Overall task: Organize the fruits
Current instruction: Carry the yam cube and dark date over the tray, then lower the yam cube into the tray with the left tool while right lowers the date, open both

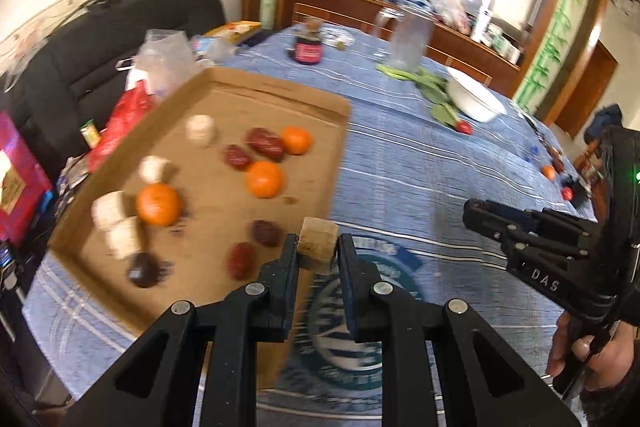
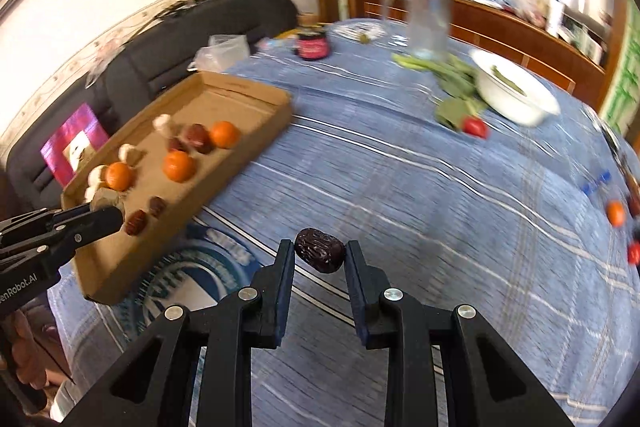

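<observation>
A cardboard tray (image 1: pixel 224 89) (image 2: pixel 256 95) lies on the blue tablecloth at the left. It holds three oranges (image 1: pixel 264 179), several red and dark dates (image 1: pixel 265 143) and several pale chunks (image 1: pixel 200 131). My left gripper (image 1: pixel 318 251) is shut on a pale tan chunk (image 1: pixel 318 251) above the tray's near right edge; it also shows in the right wrist view (image 2: pixel 102 213). My right gripper (image 2: pixel 320 251) is shut on a dark date (image 2: pixel 320 250) above the cloth, right of the tray; it shows from the side in the left wrist view (image 1: pixel 476 213).
A white bowl (image 2: pixel 516 95) with greens (image 2: pixel 452 75) and a small tomato (image 2: pixel 475 127) sit at the far right. A glass pitcher (image 2: pixel 428 23) and dark jar (image 2: pixel 311 45) stand at the back. An orange (image 2: pixel 615 213) and red fruits lie at the right edge. A black sofa (image 1: pixel 120 39) is left.
</observation>
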`<state>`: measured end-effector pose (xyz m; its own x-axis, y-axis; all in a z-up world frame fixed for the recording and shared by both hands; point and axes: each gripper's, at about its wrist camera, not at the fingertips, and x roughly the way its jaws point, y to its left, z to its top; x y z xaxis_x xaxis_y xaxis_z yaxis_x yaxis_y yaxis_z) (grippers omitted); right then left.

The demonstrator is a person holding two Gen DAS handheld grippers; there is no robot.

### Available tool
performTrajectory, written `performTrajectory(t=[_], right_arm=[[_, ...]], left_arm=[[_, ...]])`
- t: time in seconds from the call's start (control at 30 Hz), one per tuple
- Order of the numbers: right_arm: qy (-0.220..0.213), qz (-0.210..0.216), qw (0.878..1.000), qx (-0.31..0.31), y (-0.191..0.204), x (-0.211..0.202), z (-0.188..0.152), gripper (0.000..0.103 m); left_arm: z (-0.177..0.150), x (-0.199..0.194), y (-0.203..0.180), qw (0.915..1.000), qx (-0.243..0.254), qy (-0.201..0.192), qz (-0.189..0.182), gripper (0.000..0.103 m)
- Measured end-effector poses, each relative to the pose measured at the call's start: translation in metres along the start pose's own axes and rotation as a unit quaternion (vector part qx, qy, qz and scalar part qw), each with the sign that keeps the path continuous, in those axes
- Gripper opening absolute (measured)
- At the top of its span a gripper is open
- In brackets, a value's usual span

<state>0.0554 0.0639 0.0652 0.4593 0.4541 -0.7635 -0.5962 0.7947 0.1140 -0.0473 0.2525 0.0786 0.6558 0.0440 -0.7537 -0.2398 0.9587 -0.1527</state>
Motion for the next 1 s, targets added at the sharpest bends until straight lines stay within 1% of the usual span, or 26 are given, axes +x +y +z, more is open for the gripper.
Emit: performTrajectory(t=[0.1, 0.23, 0.4, 0.6, 0.67, 1.0], right_arm=[[-0.004, 0.014, 1.0, -0.021, 0.021, 0.008, 0.013, 0.028], [-0.007, 0.037, 0.998, -0.045, 0.047, 0.023, 0.033, 0.028], [0.004, 0.054, 0.997, -0.059, 0.069, 0.051, 0.053, 0.028], [0.024, 0.055, 0.994, -0.093, 0.09, 0.086, 0.069, 0.028], [0.033, 0.048, 0.993, -0.106, 0.094, 0.096, 0.071, 0.028], [0.051, 0.049, 0.988, -0.135, 0.102, 0.122, 0.075, 0.028]], left_arm=[[-0.002, -0.004, 0.024, 0.9997, -0.015, -0.002, 0.019, 0.019], [-0.007, -0.002, 0.047, 0.9988, -0.031, 0.002, 0.039, 0.019], [-0.011, 0.009, 0.066, 0.9974, -0.05, 0.018, 0.049, 0.019], [-0.012, 0.023, 0.075, 0.9964, -0.058, 0.032, 0.052, 0.019], [-0.012, 0.028, 0.077, 0.9964, -0.058, 0.035, 0.051, 0.019], [-0.009, 0.045, 0.082, 0.9952, -0.063, 0.052, 0.054, 0.019]])
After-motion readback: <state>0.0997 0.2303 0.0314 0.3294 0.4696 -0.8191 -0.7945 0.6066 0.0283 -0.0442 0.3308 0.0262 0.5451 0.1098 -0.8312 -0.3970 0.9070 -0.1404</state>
